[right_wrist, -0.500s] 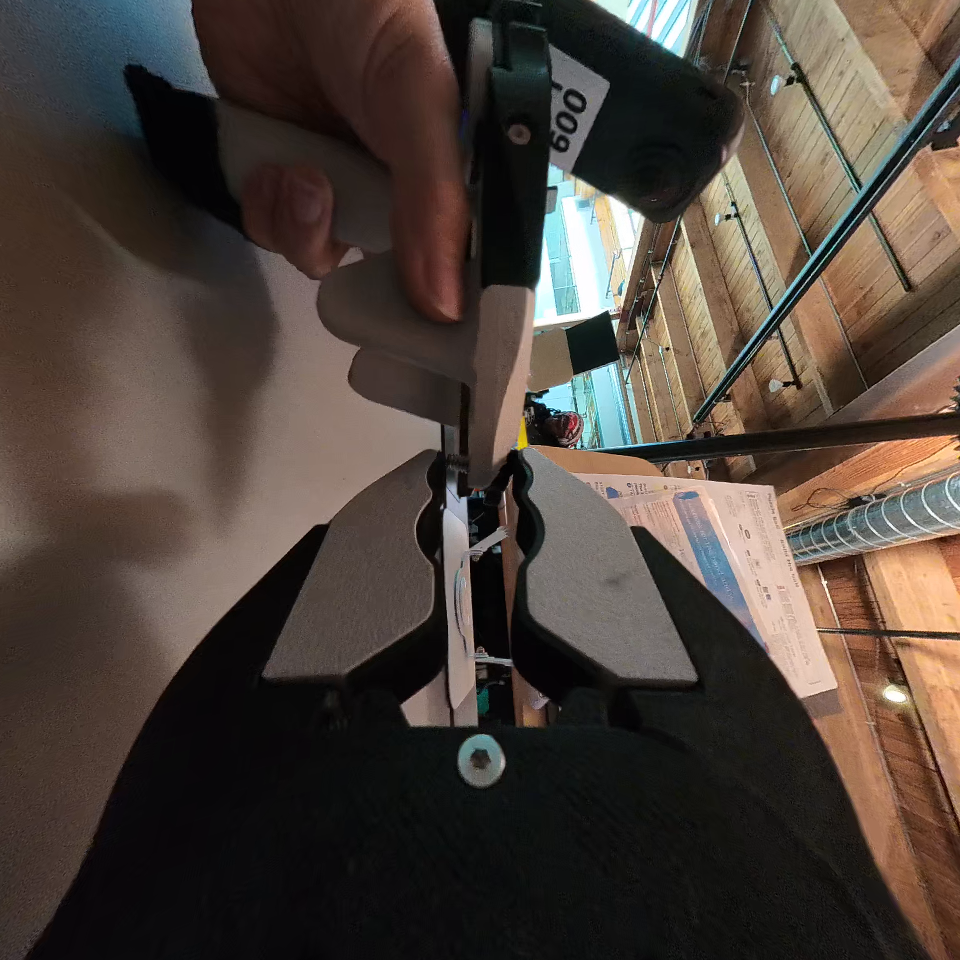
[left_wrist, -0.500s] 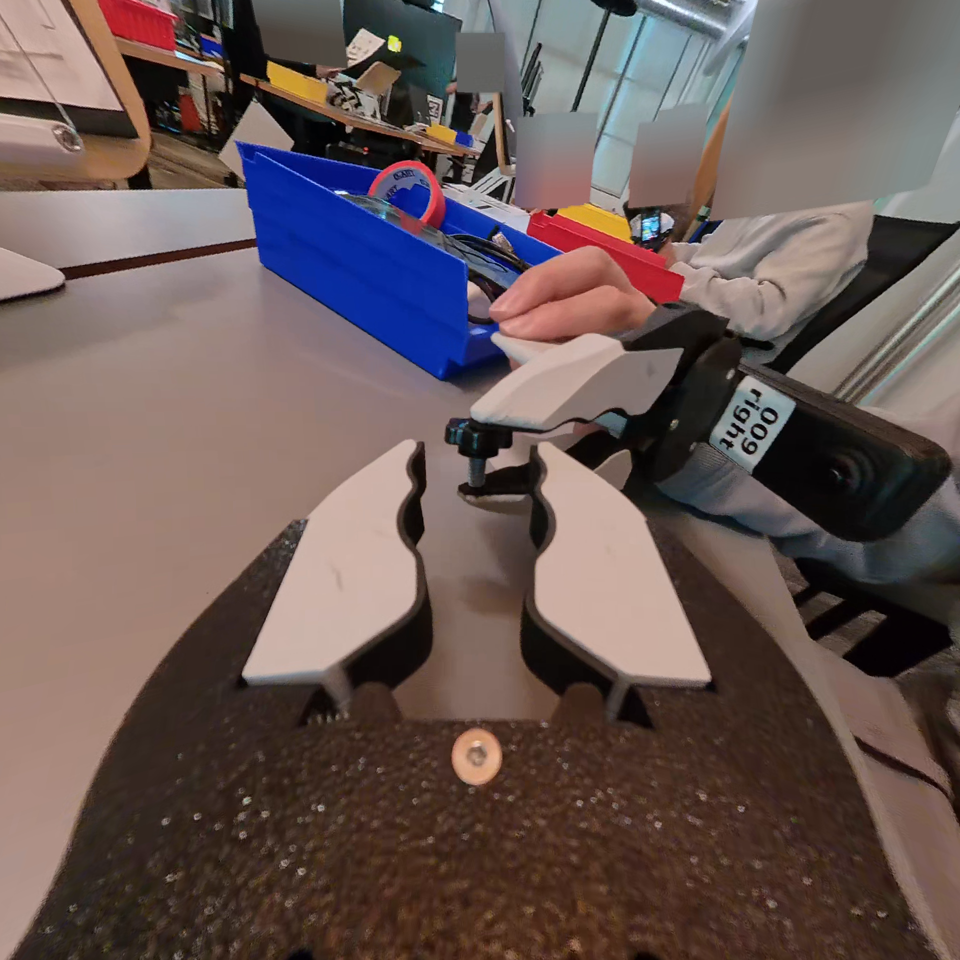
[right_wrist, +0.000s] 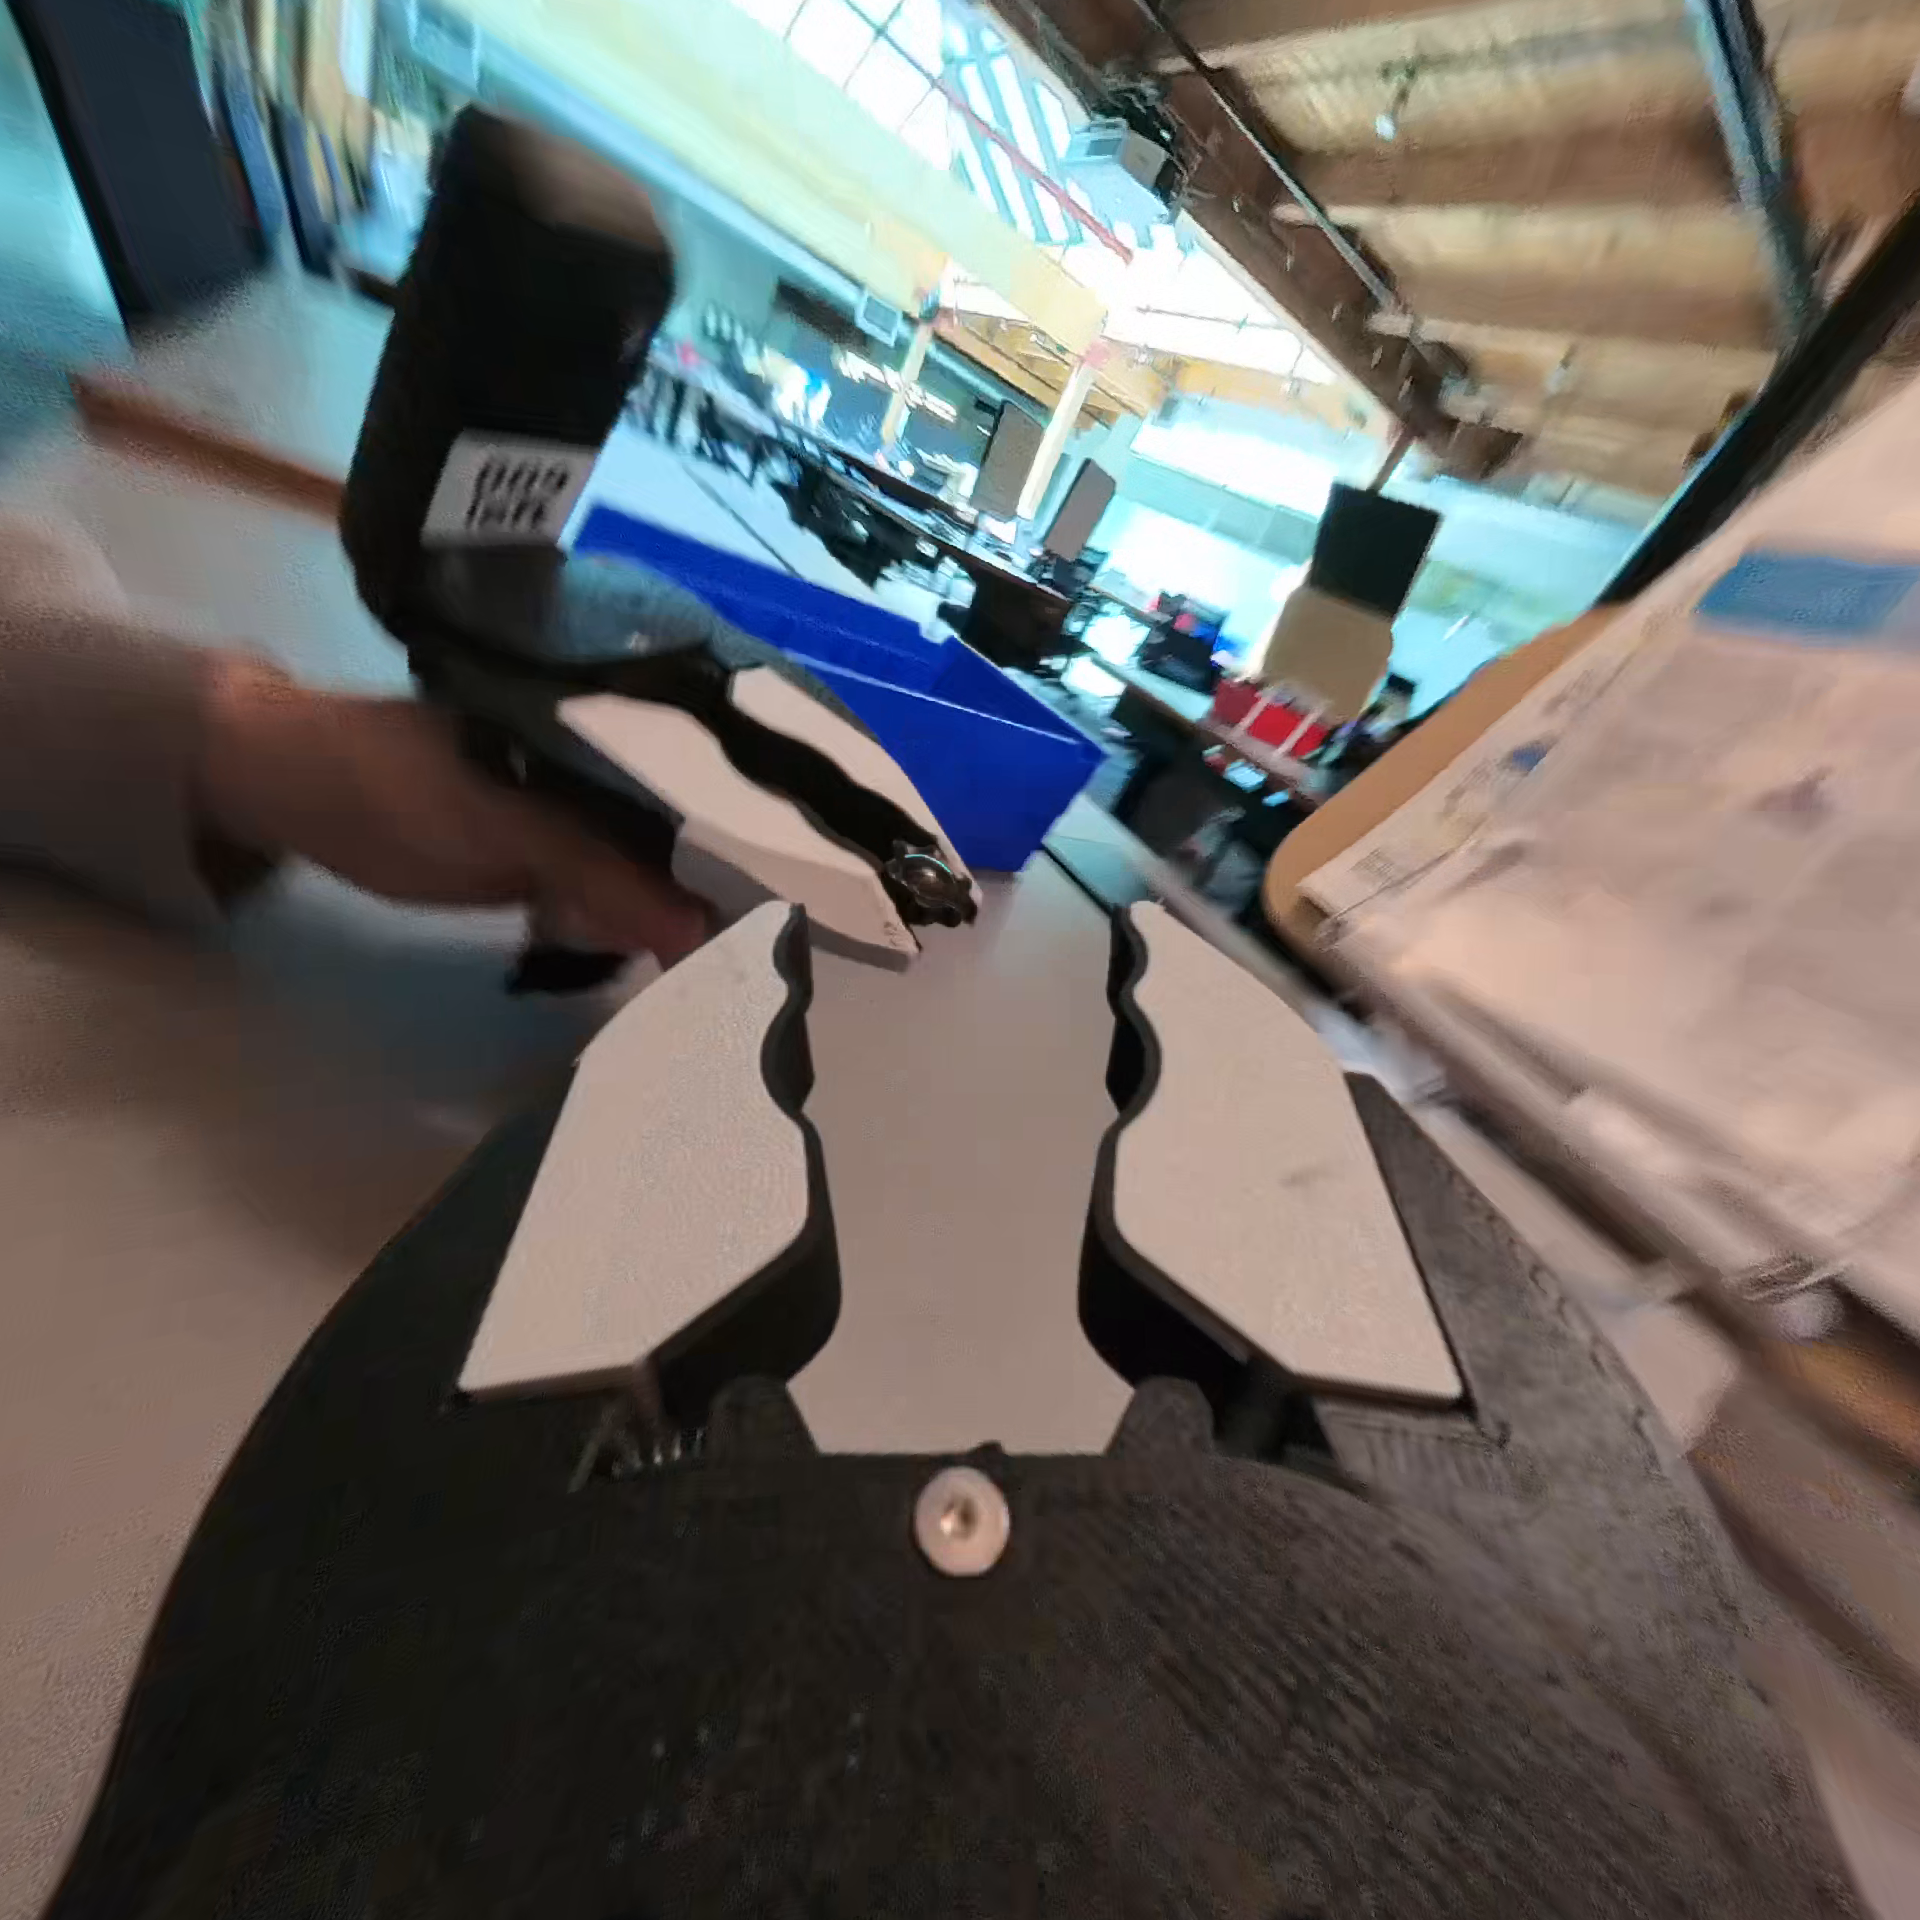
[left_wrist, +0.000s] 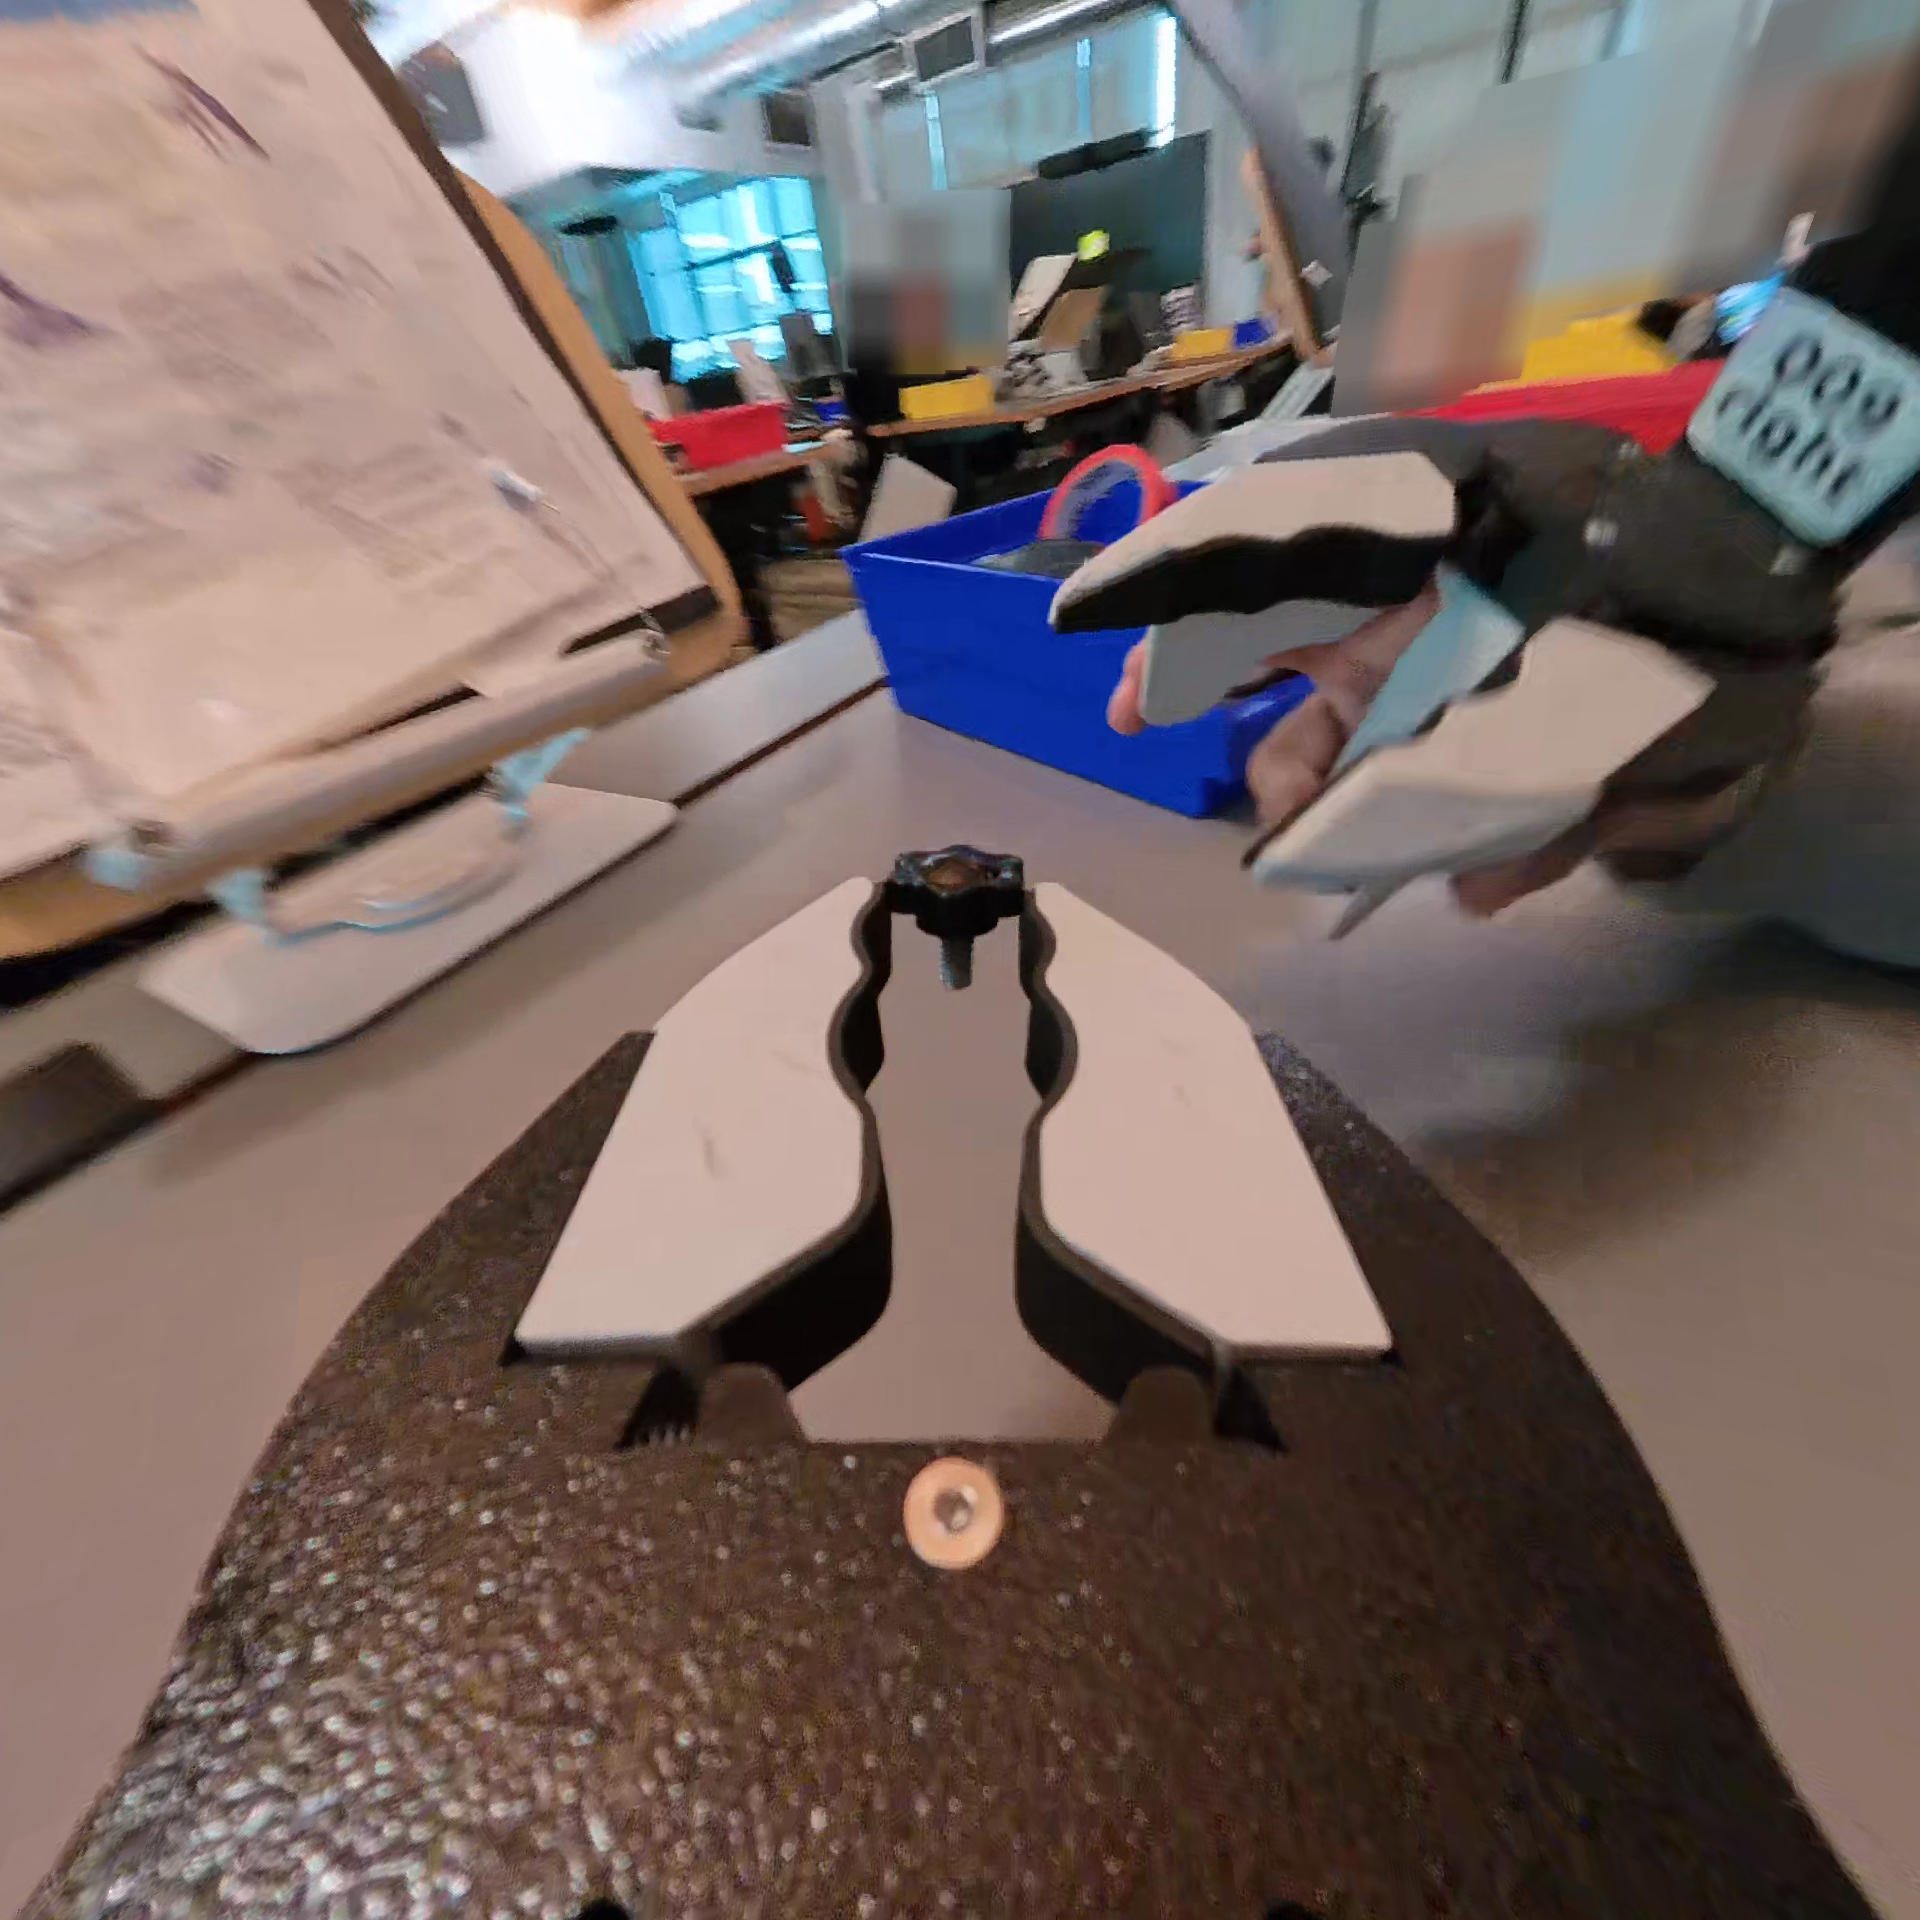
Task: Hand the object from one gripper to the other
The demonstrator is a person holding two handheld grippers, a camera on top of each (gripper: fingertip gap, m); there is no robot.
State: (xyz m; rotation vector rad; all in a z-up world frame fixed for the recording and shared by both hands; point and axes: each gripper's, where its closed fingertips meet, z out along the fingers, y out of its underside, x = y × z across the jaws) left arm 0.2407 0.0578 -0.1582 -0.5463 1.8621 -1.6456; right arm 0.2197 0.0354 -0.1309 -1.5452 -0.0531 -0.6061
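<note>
Black star-knob screw (left_wrist: 954, 902), threaded stud down

Grey table (left_wrist: 1558, 1195) w/ a dark seam strip near its far edge. On it: blue bin (left_wrist: 997, 634) at the back, & a tilted paper-covered board (left_wrist: 312, 416) on a flat pale base (left_wrist: 416, 894).

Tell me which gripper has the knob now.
The left gripper: its fingertips pinch the black knob. The right gripper is open, empty and apart from it.
</note>
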